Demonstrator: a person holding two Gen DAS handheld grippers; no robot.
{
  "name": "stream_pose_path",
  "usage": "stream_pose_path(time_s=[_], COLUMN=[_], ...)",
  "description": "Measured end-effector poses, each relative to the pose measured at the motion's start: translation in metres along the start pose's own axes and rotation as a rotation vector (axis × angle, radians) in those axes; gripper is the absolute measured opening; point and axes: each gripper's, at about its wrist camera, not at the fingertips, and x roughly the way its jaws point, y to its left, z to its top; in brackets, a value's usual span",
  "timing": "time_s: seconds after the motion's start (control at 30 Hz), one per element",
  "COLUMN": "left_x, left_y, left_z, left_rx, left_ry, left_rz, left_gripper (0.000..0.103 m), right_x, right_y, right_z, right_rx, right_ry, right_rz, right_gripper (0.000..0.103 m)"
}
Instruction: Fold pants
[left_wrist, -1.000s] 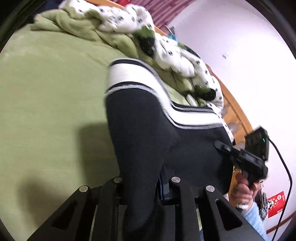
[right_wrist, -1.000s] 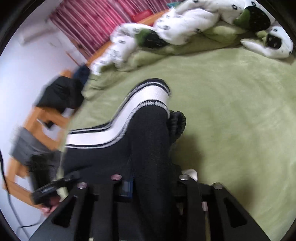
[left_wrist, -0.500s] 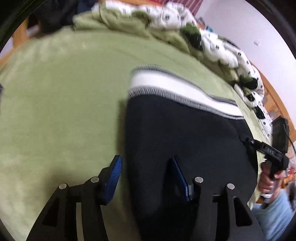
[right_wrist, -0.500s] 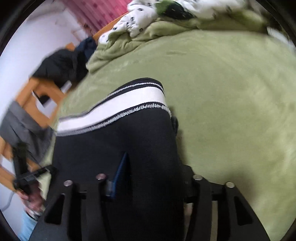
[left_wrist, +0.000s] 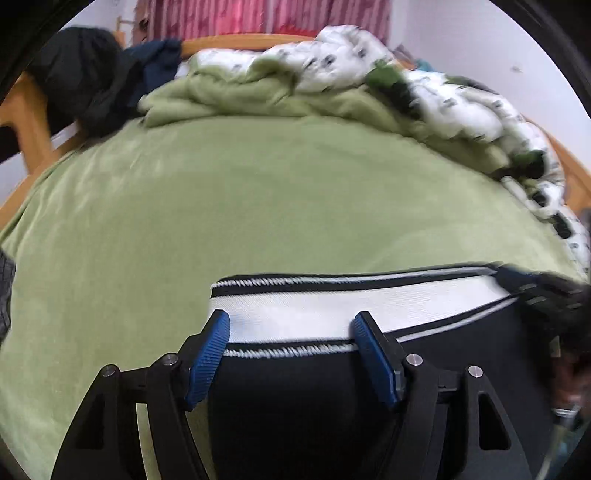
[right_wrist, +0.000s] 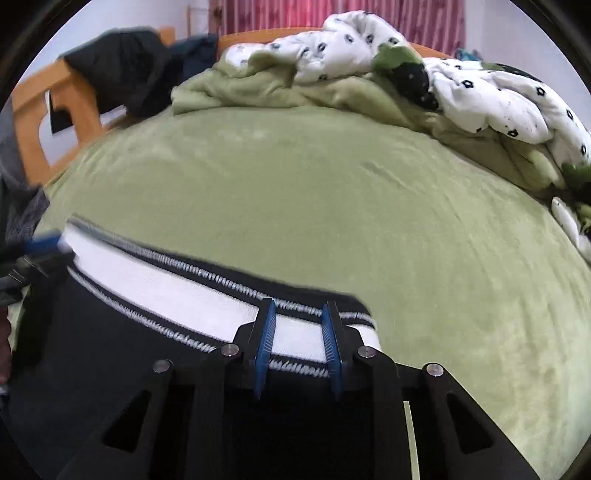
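Note:
Black pants (left_wrist: 314, 398) with a white, black-edged waistband (left_wrist: 332, 306) lie flat on the green bed cover (left_wrist: 221, 206). My left gripper (left_wrist: 291, 325) is open over the waistband's left end, blue pads apart, holding nothing. In the right wrist view the pants (right_wrist: 122, 354) and waistband (right_wrist: 177, 288) lie below me. My right gripper (right_wrist: 299, 321) is open, narrower, over the waistband's right end, empty. The left gripper's blurred tip (right_wrist: 44, 242) shows at the waistband's far left; the right gripper (left_wrist: 535, 291) shows blurred at the left view's right edge.
A crumpled white spotted quilt (right_wrist: 480, 92) and green blanket (right_wrist: 258, 88) are heaped along the far side of the bed. Dark clothes (right_wrist: 125, 70) hang on the wooden bed frame (right_wrist: 33, 107) at the far left. A red curtain (left_wrist: 258, 18) hangs behind.
Both grippers let go of the pants and opened. The pants dropped from hanging to lying flat on the bed. Both grippers now point level across the bed at the waistband.

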Motion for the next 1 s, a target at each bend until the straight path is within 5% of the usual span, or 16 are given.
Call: stream_pose_path(time_s=[0.2, 0.3, 0.37, 0.47, 0.67, 0.87, 1.0], left_x=[-0.005, -0.013, -0.023, -0.048, -0.096, -0.138, -0.154], left_y=[0.014, 0.008, 0.004, -0.003, -0.002, -0.008, 0.008], left_z=[-0.004, -0.008, -0.018, -0.049, -0.119, -0.163, -0.172], left_rx=[-0.047, -0.022, -0.023, 0.032, 0.014, 0.097, 0.064], left_ry=[-0.030, 0.016, 0.099, 0.132, 0.150, 0.089, 0.119], left_rz=[-0.046, -0.058, -0.137, -0.170, -0.279, -0.179, -0.195], left_gripper=[0.070, 0.070, 0.071, 0.071, 0.070, 0.071, 0.071], right_x=[-0.002, -0.004, -0.017, -0.042, -0.093, -0.129, -0.146], right_y=[-0.011, -0.010, -0.012, -0.010, 0.000, -0.005, -0.011], right_z=[-0.004, 0.000, -0.002, -0.018, -0.082, -0.129, -0.143], right_rx=[0.023, 0.035, 0.048, 0.029, -0.060, 0.012, 0.083], right_ry=[0.007, 0.013, 0.009, 0.017, 0.040, 0.087, 0.087], right_rz=[0.033, 0.043, 0.042, 0.038, -0.002, 0.000, 0.019], right_gripper=[0.024, 0.028, 0.034, 0.047, 0.048, 0.048, 0.048])
